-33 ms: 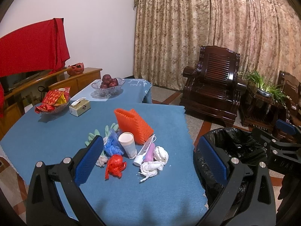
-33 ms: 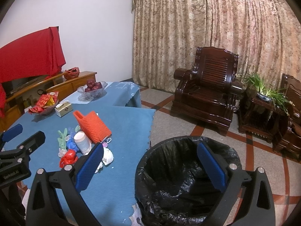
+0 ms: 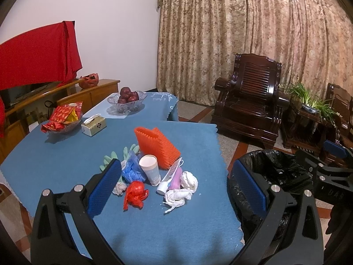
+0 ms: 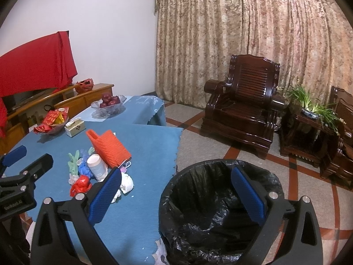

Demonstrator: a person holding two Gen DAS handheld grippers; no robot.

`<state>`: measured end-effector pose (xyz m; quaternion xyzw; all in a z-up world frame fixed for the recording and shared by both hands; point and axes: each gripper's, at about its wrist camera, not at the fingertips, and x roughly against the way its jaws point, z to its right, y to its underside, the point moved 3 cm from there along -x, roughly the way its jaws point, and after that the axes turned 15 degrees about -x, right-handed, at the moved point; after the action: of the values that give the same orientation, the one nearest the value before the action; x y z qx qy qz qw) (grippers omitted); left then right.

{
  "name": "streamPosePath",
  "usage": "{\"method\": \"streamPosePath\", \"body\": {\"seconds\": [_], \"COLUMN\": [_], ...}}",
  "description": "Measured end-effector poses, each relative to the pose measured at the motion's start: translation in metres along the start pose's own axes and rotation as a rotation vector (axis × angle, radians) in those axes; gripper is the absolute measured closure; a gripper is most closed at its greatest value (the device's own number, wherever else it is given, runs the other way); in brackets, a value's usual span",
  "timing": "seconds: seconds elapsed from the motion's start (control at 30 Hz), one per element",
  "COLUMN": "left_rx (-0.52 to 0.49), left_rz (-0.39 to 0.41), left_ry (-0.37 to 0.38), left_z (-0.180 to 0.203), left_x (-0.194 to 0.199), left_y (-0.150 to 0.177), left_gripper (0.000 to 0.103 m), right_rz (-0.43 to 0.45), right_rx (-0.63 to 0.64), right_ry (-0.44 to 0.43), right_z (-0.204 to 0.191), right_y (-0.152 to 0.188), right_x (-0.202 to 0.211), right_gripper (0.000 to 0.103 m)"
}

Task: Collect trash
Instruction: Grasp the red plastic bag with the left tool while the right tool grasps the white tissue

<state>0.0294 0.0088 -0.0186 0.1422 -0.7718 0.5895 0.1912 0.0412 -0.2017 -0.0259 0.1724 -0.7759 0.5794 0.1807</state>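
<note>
A living room with heavy patterned curtains [image 3: 253, 44], a dark wooden armchair [image 3: 249, 110], and in front of it all a blue-clothed surface [image 3: 66, 154] carrying the trash pile. The landmark is the orange mesh bag [image 3: 155, 146], lying tilted at the middle of the cloth. Just in front of it a paper cup [image 3: 151, 169] lies on its side; left of the cup sit a blue plastic bag [image 3: 132, 169] and pale green gloves [image 3: 110, 160]. Nearer the camera than the orange bag lie a red crumpled wrapper [image 3: 134, 193], a white-and-pink tube [image 3: 171, 176] and two crumpled tissues [image 3: 182, 186]. Right of the orange bag, off the cloth's edge, stands the black-lined bin [image 4: 218, 209] on the floor.

The left tongs [image 3: 176, 187] hang released, jaws spread wide, with the pile framed between them and nothing touched. The right tongs [image 4: 176, 195] are spread wide too, empty, poised over the bin's rim, the pile off to their left. Behind the orange bag: a tissue box [image 3: 93, 126], a snack bowl [image 3: 62, 119] and a fruit bowl [image 3: 126, 100].
</note>
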Motion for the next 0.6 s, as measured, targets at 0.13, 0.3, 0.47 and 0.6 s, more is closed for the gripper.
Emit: {"method": "streamPosePath", "body": {"seconds": [0.13, 0.3, 0.47, 0.6], "left_rx": [-0.005, 0.009, 0.037, 0.024], "left_rz": [-0.016, -0.036, -0.065, -0.092], "left_ry": [0.007, -0.035, -0.072, -0.121], "left_z": [-0.013, -0.032, -0.06, -0.077], "left_x": [-0.007, -0.015, -0.026, -0.039], "left_y": [0.013, 0.026, 0.047, 0.067], "left_gripper": [0.005, 0.005, 0.005, 0.005], "right_rz": [-0.013, -0.043, -0.073, -0.098], "right_rx": [0.001, 0.006, 0.014, 0.04], "right_ry": [-0.011, -0.033, -0.08, -0.119], "right_z": [-0.005, -0.017, -0.037, -0.059], "right_y": [0.004, 0.015, 0.033, 0.051], "right_x": [-0.007, -0.024, -0.046, -0.069], "right_gripper": [0.006, 0.006, 0.006, 0.006]}}
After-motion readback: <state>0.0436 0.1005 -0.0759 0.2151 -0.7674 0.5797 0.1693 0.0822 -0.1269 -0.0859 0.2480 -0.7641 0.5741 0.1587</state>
